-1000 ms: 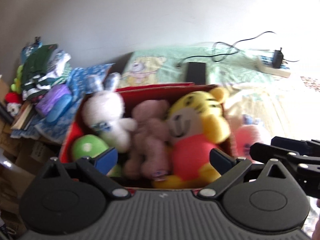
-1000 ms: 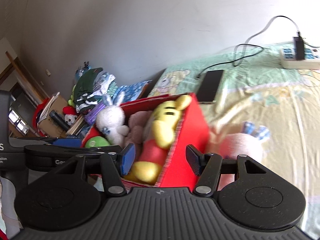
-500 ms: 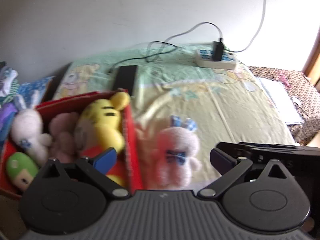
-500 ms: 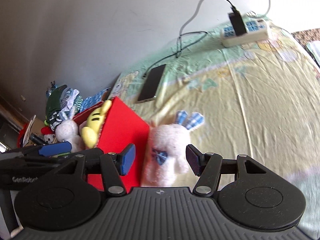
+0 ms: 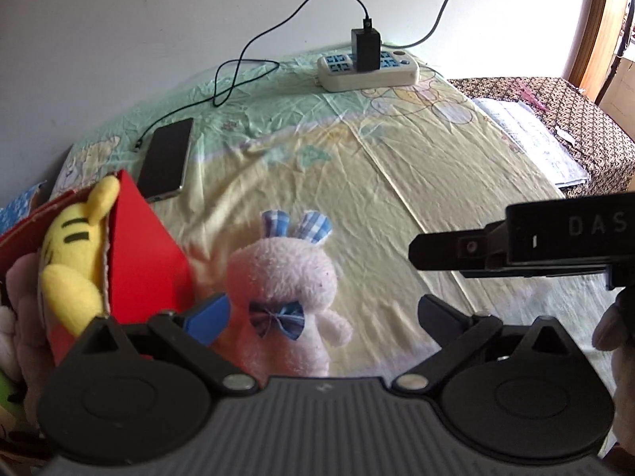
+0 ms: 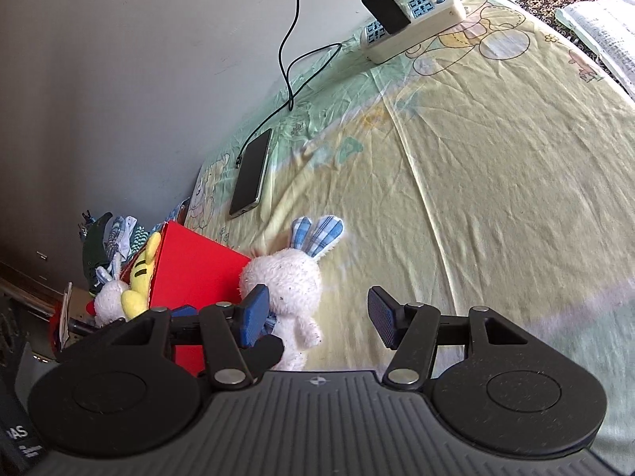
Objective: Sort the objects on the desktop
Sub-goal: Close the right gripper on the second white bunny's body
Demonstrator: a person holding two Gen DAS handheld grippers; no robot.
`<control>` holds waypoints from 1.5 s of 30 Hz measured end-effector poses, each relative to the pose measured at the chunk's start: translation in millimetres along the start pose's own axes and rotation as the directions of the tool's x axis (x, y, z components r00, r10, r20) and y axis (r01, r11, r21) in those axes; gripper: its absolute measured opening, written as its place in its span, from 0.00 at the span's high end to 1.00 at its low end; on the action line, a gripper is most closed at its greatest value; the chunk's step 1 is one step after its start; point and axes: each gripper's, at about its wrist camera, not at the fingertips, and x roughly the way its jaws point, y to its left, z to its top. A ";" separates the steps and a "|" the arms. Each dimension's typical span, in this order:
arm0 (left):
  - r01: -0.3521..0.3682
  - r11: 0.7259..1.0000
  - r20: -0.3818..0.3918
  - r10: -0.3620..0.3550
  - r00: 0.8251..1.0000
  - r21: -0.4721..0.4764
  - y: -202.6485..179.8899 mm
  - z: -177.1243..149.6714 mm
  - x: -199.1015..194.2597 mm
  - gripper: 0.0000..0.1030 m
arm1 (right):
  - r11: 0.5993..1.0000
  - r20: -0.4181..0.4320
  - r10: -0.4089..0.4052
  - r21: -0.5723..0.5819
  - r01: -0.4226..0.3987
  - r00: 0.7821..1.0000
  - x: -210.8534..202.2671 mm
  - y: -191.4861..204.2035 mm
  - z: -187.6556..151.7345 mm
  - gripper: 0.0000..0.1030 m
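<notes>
Left wrist view: left gripper (image 5: 323, 309) held low over the bed, pointing fwd along the yellow-and-green cartoon-print bedsheet (image 5: 416, 182), jaws spread wide w/ nothing between the pads. Pale pink plush rabbit with blue checked ears and bow (image 5: 283, 277) sits upright on the sheet just ahead, nearer the blue left pad than the black right one, apart from both as far as can be told. Red cardboard box (image 5: 143, 261) stands just left of the rabbit; yellow striped plush tiger (image 5: 75, 254) pokes out of it w/ other soft toys, cut off at frame edge. Black smartphone (image 5: 166, 158) lies flat behind the box, cable plugged in. White power strip with blue sockets (image 5: 369, 67) near the wall, black charger block (image 5: 366, 49) standing in it. Right gripper (image 5: 520, 246) comes in from the right edge, side-on, above the sheet; fingertips of a hand (image 5: 611, 329) show below it.

Right wrist view: right gripper (image 6: 317, 313) looks down from higher up, tilted, jaws also wide apart and empty. Rabbit (image 6: 285, 289) sits behind the left pad, against the box's (image 6: 190, 273) near corner – contact can't be confirmed. This view adds a white plush bunny (image 6: 109, 301) in the box beside the tiger (image 6: 139, 277), a pile of folded clothes (image 6: 107, 242) beyond the box, and an open book (image 6: 603, 20) at top right. Phone (image 6: 251, 172), strip (image 6: 420, 20) and charger (image 6: 385, 6) show here too.
</notes>
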 end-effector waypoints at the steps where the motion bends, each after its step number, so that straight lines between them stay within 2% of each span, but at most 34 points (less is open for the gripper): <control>1: -0.003 1.000 -0.002 0.003 1.000 -0.001 1.0 -0.9 4.4 0.02 | 1.000 -0.005 0.009 0.013 -0.009 1.000 2.4 -2.0 0.5 0.42; 5: -0.003 1.000 -0.008 0.003 1.000 0.009 0.0 -3.0 19.3 0.02 | 0.999 -0.027 0.034 0.036 -0.033 0.999 13.1 -5.1 1.8 0.42; 9: -0.039 0.999 -0.033 0.039 0.999 0.001 3.1 -5.6 36.3 0.02 | 0.995 -0.050 0.077 0.062 -0.074 0.996 29.1 -4.7 6.7 0.41; 18: -0.043 0.999 -0.083 0.043 0.996 0.006 4.1 -8.8 63.4 0.02 | 0.995 -0.128 0.101 0.027 -0.098 0.987 67.7 3.3 16.2 0.41; 29: -0.051 0.998 -0.129 0.046 0.991 -0.034 11.2 -9.0 84.9 0.11 | 0.989 -0.218 0.144 0.013 -0.144 0.965 101.5 5.9 19.9 0.41; 35: -0.045 0.998 -0.130 0.039 0.991 -0.044 12.6 -7.3 85.2 0.13 | 0.982 -0.235 0.188 0.058 -0.179 0.954 106.5 -0.5 22.4 0.45; 39: -0.039 0.998 -0.132 0.033 0.991 -0.041 9.4 -7.5 80.7 0.17 | 0.983 -0.235 0.185 0.045 -0.180 0.954 102.1 0.8 21.7 0.48; 45: 0.022 0.999 -0.137 -0.027 0.990 -0.042 0.0 -9.5 68.2 0.20 | 0.988 -0.225 0.149 -0.003 -0.153 0.963 84.6 1.2 21.1 0.48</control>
